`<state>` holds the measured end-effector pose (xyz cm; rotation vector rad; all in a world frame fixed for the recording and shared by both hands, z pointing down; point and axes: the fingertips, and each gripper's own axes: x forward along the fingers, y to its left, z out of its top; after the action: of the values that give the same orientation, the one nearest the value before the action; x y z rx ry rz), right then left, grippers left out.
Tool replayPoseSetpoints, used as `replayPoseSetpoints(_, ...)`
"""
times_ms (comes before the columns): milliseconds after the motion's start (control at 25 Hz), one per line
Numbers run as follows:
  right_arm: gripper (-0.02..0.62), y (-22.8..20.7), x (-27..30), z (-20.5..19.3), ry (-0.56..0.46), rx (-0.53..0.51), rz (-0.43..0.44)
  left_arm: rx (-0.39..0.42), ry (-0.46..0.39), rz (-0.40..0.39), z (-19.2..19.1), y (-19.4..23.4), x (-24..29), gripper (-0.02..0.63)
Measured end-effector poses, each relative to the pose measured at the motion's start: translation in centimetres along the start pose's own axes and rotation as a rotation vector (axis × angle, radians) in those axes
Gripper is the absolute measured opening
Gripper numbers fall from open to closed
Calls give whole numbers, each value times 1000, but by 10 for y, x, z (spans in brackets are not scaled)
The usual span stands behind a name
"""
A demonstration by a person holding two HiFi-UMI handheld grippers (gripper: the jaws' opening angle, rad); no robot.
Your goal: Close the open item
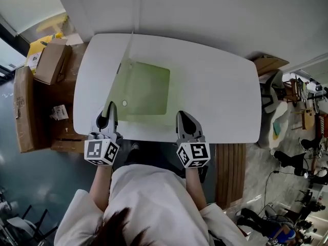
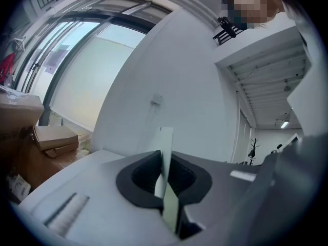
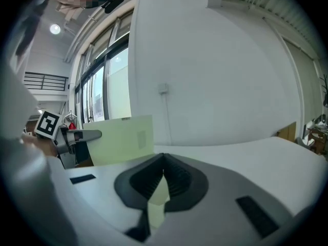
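Note:
A pale green folder [image 1: 148, 88] lies open on the white table [image 1: 215, 96]. Its front cover [image 1: 120, 76] stands raised on the left side. My left gripper [image 1: 110, 106] is shut on that cover's near edge; in the left gripper view the cover's thin edge [image 2: 166, 152] rises between the closed pads. My right gripper [image 1: 183, 116] sits at the folder's near right corner, shut, with a pale green sheet [image 3: 156, 191] caught between its pads. From the right gripper view the upright cover [image 3: 120, 137] shows at left, with the left gripper [image 3: 77, 136] clamped on it.
Cardboard boxes [image 1: 48, 60] stand left of the table. A wooden slatted piece [image 1: 230, 173] lies by the near right corner, and a chair [image 1: 274, 106] stands off the right end. A white wall [image 1: 205, 9] runs behind the table.

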<state>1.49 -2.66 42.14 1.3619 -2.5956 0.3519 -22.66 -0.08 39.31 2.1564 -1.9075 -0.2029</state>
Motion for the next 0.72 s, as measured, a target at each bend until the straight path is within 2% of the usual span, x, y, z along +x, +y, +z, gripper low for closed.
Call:
replayPoseSetpoints(400, 5, -26, 30, 14, -4, -29, 85, -6, -22, 53, 3, -15, 11, 13)
replayPoseSetpoints(720, 5, -39, 35, 8, 3, -18, 106, -28, -54, 102, 4, -19, 14, 14)
